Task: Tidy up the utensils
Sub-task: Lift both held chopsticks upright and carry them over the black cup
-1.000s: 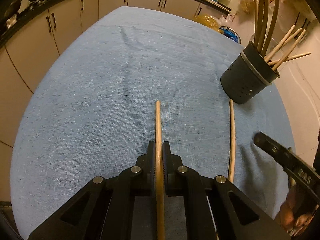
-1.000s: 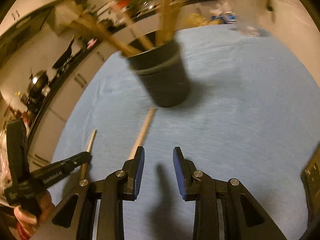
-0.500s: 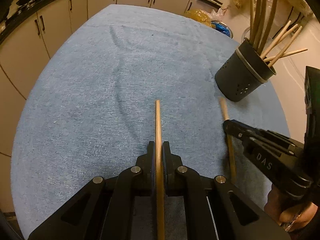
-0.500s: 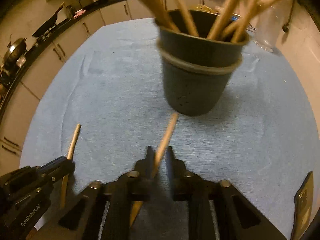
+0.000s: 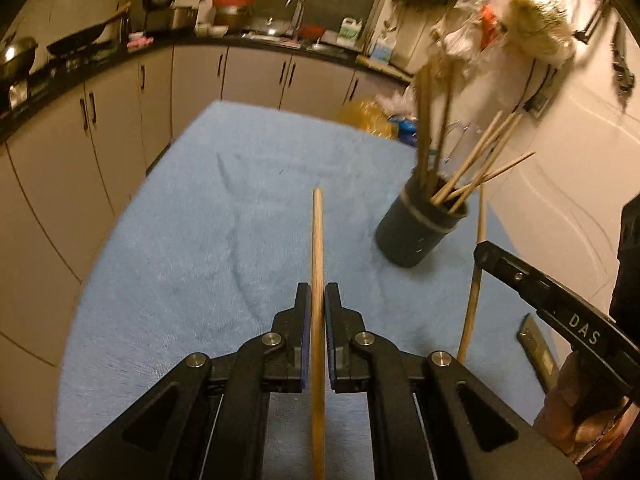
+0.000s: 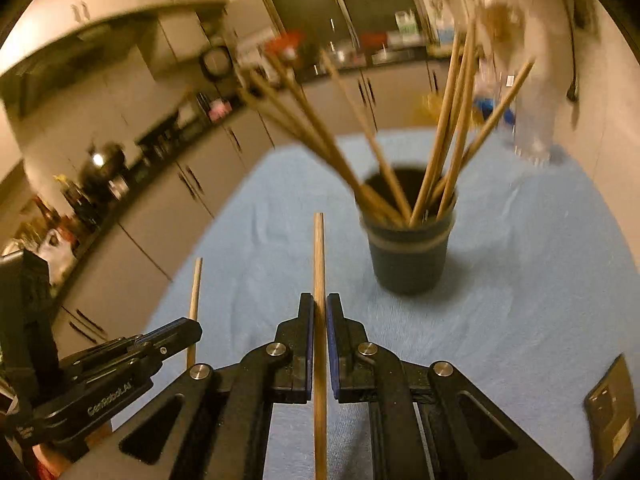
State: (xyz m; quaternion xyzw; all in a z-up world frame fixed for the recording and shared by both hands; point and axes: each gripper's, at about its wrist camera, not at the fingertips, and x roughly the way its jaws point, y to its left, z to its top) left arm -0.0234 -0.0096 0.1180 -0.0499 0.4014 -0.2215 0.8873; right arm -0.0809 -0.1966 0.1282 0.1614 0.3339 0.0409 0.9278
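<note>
My left gripper (image 5: 317, 300) is shut on a wooden chopstick (image 5: 317, 248) that points forward above the blue cloth (image 5: 192, 248). My right gripper (image 6: 319, 312) is shut on a second wooden chopstick (image 6: 319, 256), held above the cloth and pointing left of the black utensil holder (image 6: 408, 256). The holder stands upright with several chopsticks and long utensils in it; in the left wrist view the holder (image 5: 416, 236) is ahead to the right. In the left wrist view the right gripper's chopstick (image 5: 476, 276) rises at the right. The left gripper and its chopstick (image 6: 195, 300) show at the right wrist view's lower left.
Kitchen cabinets (image 5: 120, 120) and a cluttered counter (image 5: 256, 36) run behind the cloth-covered table. A yellow bag (image 5: 364, 116) and blue item lie at the table's far edge. A flat dark device (image 6: 612, 404) lies on the cloth at the right.
My right gripper has lifted its chopstick off the cloth. Both grippers have risen and tilted up, so the room now shows. The left gripper still holds its chopstick.
</note>
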